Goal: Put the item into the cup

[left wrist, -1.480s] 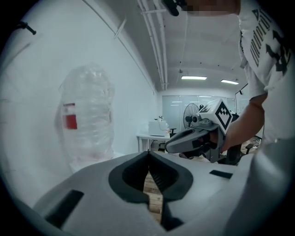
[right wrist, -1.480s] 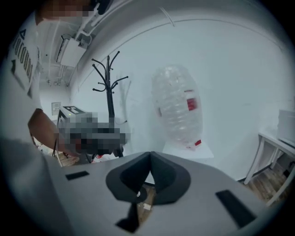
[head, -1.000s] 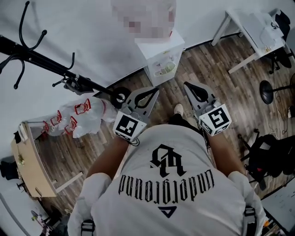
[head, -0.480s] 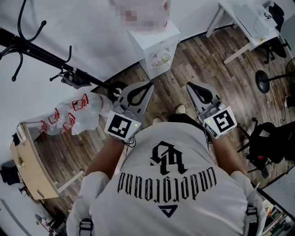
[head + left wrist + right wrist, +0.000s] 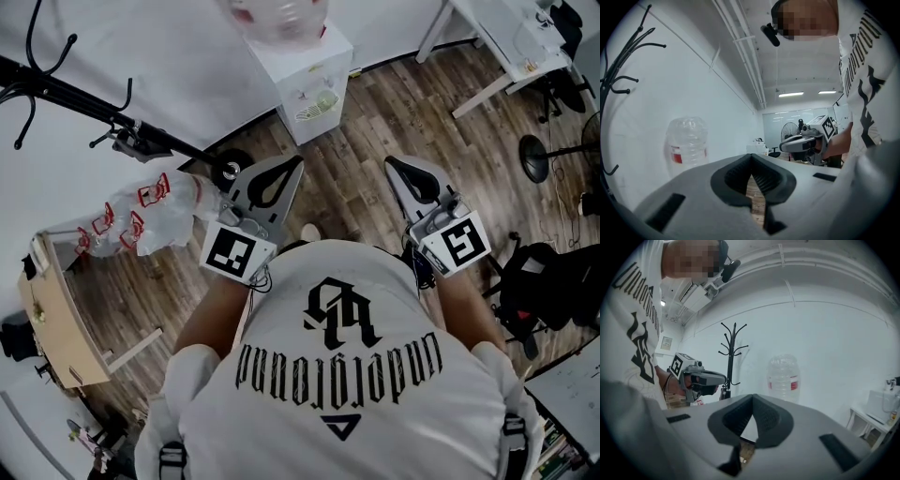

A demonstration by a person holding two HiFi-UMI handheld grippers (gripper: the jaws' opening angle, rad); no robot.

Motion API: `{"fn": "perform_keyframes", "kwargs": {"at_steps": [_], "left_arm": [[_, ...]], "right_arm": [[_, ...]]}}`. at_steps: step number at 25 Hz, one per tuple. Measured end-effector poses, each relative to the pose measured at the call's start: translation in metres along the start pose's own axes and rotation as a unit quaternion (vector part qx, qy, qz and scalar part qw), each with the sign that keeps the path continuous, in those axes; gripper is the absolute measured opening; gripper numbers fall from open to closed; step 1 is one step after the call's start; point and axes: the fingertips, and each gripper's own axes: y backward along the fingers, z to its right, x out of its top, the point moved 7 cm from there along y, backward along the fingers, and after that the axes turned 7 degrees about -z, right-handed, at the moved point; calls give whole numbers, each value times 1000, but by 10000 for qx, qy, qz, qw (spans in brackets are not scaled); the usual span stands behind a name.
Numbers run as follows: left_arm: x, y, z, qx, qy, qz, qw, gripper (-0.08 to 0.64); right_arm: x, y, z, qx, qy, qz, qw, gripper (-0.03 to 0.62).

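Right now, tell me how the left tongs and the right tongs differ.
The left tongs point up and rightward in the head view; the right tongs point up and leftward. The left tongs lie beside the coat rack's base; the right tongs are over bare wooden floor. Both are shut and empty.

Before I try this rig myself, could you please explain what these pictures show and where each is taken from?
A person stands holding a two-jaw tool in each hand: the left tool and the right tool. One picture comes from a head camera looking down past the white shirt to the wooden floor; the other two come from cameras riding on each tool, looking along its jaws. Both tools are shut and empty. No cup or item shows; only a water dispenser, a coat rack and plastic bags.
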Motion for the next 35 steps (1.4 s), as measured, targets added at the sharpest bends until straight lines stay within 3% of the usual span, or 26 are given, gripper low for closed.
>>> {"fn": "perform_keyframes", "kwargs": {"at_steps": [14,18,35], "left_arm": [[5,-39,132,366,26,313,9988,6],[7,-37,169,473,90,175,9987,6],[3,-9,242,648,-30,38,9979,6]], "right_arm": [[-44,127,21,427,34,30,9991,5],[-58,160,14,466,-17,53,9989,6],[-73,228,-11,518,-35,282,9983,5]]}}
